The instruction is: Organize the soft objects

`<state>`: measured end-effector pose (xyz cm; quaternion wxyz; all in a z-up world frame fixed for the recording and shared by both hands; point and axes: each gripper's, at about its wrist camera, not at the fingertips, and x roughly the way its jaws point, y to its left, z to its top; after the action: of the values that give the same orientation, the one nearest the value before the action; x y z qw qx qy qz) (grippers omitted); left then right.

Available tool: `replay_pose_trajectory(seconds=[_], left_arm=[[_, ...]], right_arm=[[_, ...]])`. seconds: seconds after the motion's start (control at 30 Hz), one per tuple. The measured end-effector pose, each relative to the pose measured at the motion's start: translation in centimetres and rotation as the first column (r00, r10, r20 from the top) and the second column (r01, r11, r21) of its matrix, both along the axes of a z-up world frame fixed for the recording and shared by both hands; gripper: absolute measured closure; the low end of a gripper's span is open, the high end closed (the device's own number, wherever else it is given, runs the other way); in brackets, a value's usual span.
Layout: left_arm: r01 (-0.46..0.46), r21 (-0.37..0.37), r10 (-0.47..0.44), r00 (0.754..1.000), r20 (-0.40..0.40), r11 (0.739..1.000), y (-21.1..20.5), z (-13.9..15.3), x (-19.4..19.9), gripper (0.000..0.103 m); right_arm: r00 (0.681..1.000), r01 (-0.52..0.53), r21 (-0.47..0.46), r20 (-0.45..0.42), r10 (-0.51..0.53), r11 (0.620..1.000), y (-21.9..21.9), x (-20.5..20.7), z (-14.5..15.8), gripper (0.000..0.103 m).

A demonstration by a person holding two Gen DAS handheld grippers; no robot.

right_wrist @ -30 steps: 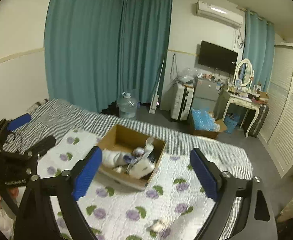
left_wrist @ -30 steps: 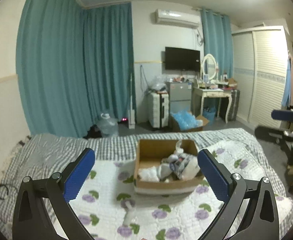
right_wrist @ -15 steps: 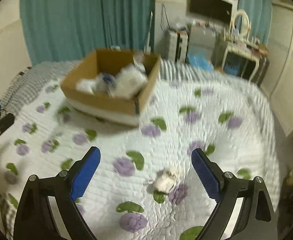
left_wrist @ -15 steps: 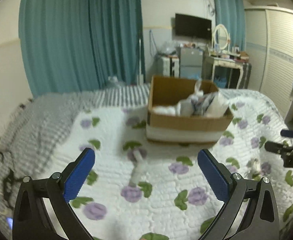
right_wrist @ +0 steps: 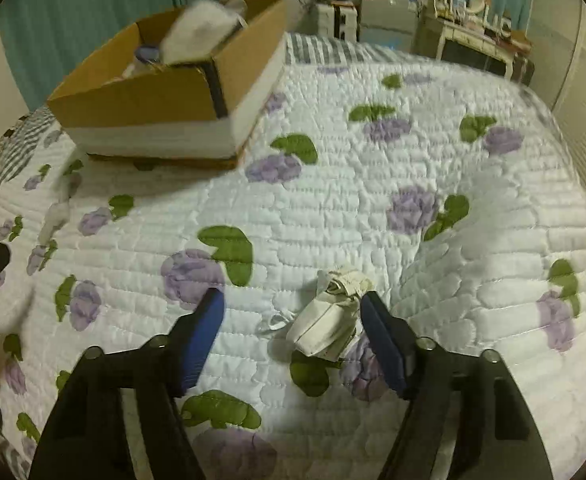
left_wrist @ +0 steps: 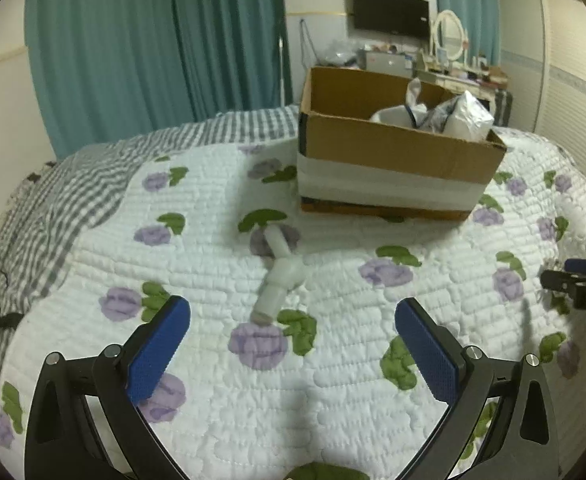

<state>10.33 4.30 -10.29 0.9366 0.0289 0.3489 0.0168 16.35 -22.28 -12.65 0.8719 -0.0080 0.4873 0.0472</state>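
Right gripper (right_wrist: 291,320) has dropped from looking across the room to right over the cloth (right_wrist: 329,320), jaws just narrowing around it, not pinching yet I think. Left gripper (left_wrist: 293,344) hangs wide apart near the tube (left_wrist: 279,276). Box (right_wrist: 165,120) waits at far left.

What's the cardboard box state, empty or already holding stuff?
Holding stuff. The cardboard box stands open-topped on the quilt, with white soft items piled above its rim at one end. How full it is underneath: cannot tell.
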Motion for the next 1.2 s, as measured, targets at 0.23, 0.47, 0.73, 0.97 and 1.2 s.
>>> replay_pose_trajectory(seconds=[0.23, 0.47, 0.73, 0.97, 1.2], left_arm=[[0.021, -0.027, -0.021, 1.0, -0.008, 0.999, 0.3, -0.7, -0.7, 0.0], [0.026, -0.063, -0.027, 0.999, -0.021, 0.998, 0.6, 0.0, -1.4, 0.0], [0.036, -0.008, -0.037, 0.999, -0.011, 0.999, -0.4, 3.9, 0.3, 0.0], [0.003, -0.068, -0.003, 1.0, 0.005, 0.998, 0.4, 4.2, 4.1, 0.0], [-0.049, -0.069, 0.043, 0.996, -0.081, 0.996, 2.4, -2.0, 7.0, 0.026]], right_arm=[[1.0, 0.02, -0.036, 0.023, -0.019, 0.999, 0.1, -0.1, -0.2, 0.09], [0.987, -0.055, -0.022, 0.149, 0.057, 0.998, 1.8, -1.8, 3.1, 0.095], [0.941, -0.24, 0.029, 0.254, 0.225, 0.97, 7.7, -1.5, 9.1, 0.095], [0.947, -0.229, -0.021, 0.229, 0.227, 0.973, 8.3, -0.6, 7.3, 0.095], [0.99, -0.09, -0.004, 0.105, 0.09, 0.996, 3.2, -0.2, 2.6, 0.055]])
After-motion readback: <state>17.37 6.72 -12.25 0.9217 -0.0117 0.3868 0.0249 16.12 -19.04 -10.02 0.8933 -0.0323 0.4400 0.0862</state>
